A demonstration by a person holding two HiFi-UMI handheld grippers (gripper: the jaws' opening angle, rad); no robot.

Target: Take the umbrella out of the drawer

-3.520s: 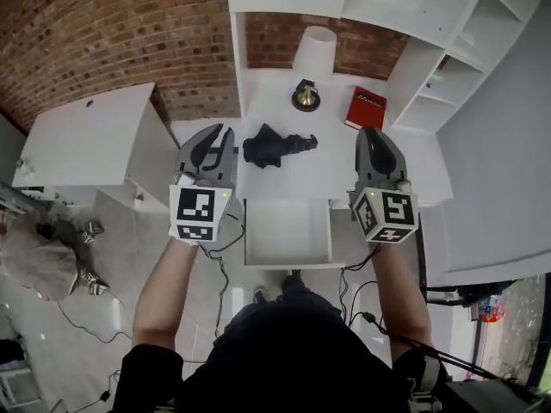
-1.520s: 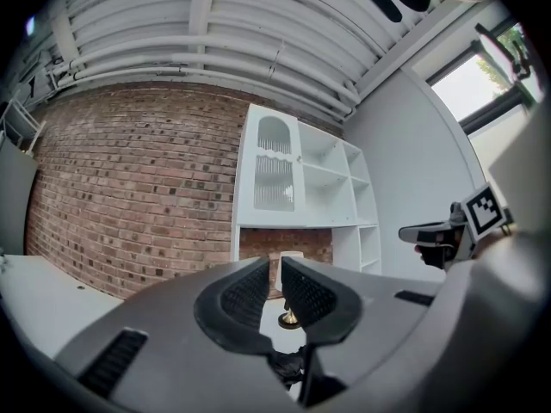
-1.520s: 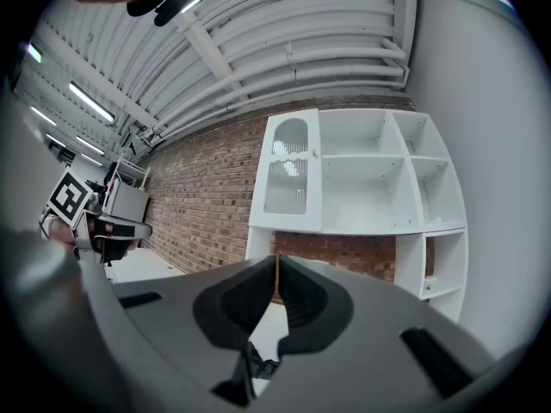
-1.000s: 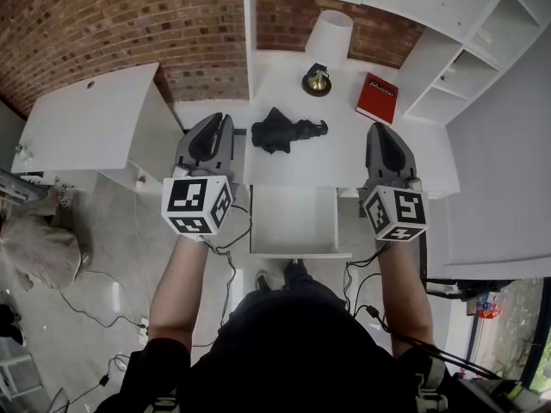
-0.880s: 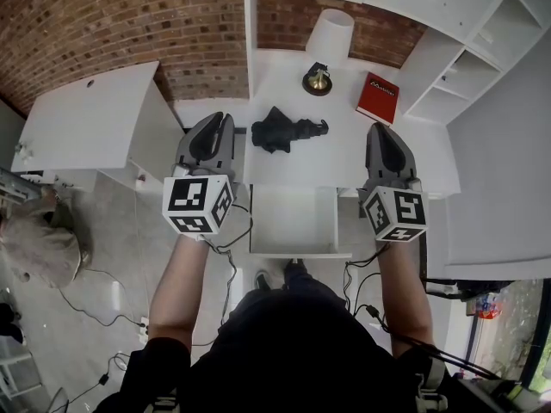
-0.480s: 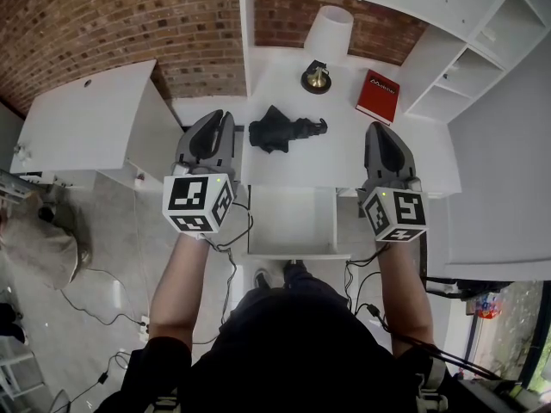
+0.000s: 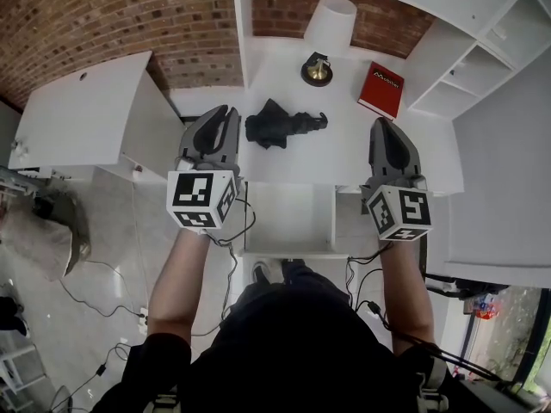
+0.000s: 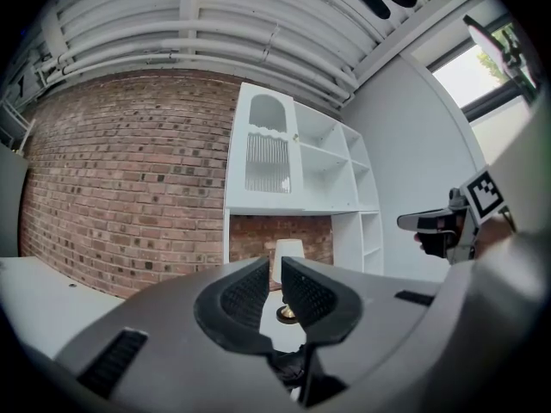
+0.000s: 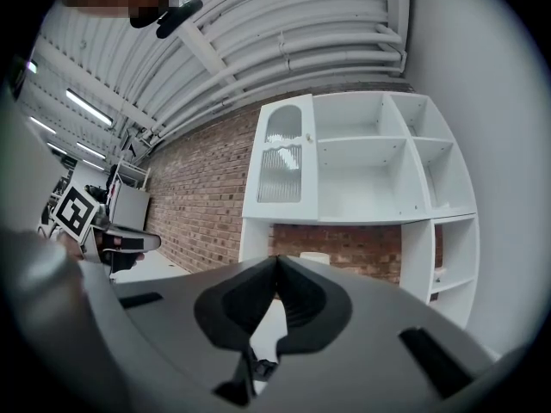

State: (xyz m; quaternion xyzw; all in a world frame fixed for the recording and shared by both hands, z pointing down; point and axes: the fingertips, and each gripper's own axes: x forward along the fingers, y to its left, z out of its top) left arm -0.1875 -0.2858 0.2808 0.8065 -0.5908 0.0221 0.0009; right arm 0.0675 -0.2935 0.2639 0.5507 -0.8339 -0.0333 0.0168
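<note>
The black folded umbrella [image 7: 280,126] lies on the white desk top [image 7: 344,144], behind the open white drawer [image 7: 288,222], whose inside shows nothing. My left gripper [image 7: 225,112] is held level at the desk's left edge, left of the umbrella, jaws shut on nothing. My right gripper [image 7: 383,126] hovers over the desk's right part, also shut and empty. In the left gripper view the shut jaws [image 8: 275,265] point at the desk, with the umbrella [image 8: 288,366] dark below them. The right gripper view shows its closed jaws [image 9: 275,261] and a bit of the umbrella [image 9: 263,366].
A red book [image 7: 381,89], a brass bell [image 7: 317,69] and a white lamp [image 7: 331,15] stand at the back of the desk. White shelves [image 7: 482,33] rise at the right, a white cabinet [image 7: 82,114] stands at the left. Cables [image 7: 120,274] lie on the floor.
Both grippers have shifted a little beside the desk, jaws still shut. The umbrella has stayed where it lay on the desk top and the drawer is still open.
</note>
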